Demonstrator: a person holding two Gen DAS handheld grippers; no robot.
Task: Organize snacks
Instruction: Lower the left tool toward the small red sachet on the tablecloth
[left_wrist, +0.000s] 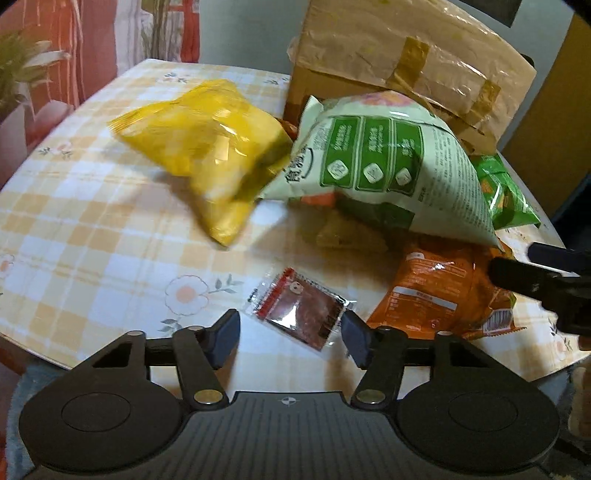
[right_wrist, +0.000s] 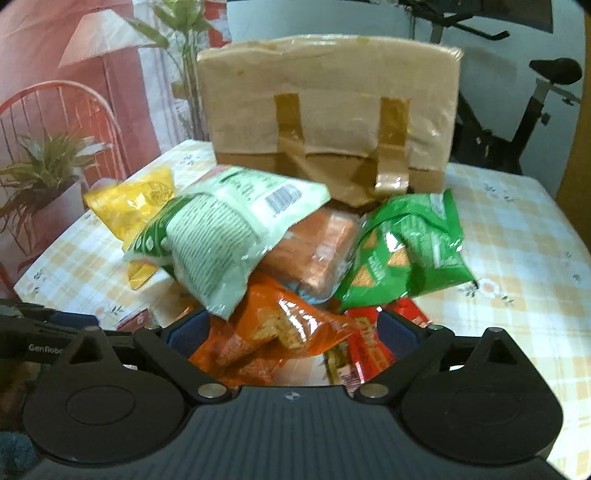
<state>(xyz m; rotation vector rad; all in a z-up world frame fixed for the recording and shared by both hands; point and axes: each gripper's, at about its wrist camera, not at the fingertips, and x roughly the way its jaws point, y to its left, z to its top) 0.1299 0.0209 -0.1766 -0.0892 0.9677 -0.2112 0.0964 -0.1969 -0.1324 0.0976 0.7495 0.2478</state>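
A: What did the left wrist view show?

B: The left claw (left_wrist: 290, 334) stood wide open and held nothing, hovering low over the near edge of the tabletop (left_wrist: 92, 236). A small clear packet (left_wrist: 299, 314) with a dark red snack lay flat just ahead, between its fingertips but not gripped. Beyond it, a yellow bag (left_wrist: 207, 147) looked blurred and leaned against a pale green bag (left_wrist: 388, 166). An orange bag (left_wrist: 436, 291) lay to the right, with the right claw's dark body at that edge.

A: And the right wrist view?

B: The right claw (right_wrist: 291, 328) was open too, its fingers either side of the orange bag (right_wrist: 273, 328) — I couldn't tell whether the pads touched it, and they had not closed. A red packet (right_wrist: 369, 347) sat just beside it. Above, the pale green bag (right_wrist: 229, 236) rested on a brownish pack (right_wrist: 314, 254), with a bright green bag (right_wrist: 406, 251) to the right and the yellow bag (right_wrist: 129, 203) to the left. A taped cardboard box (right_wrist: 328, 122) stood behind the heap.

A: So how far along?

B: Barely begun, I'd judge — the snacks were all heaped loose, none visibly sorted or stowed.
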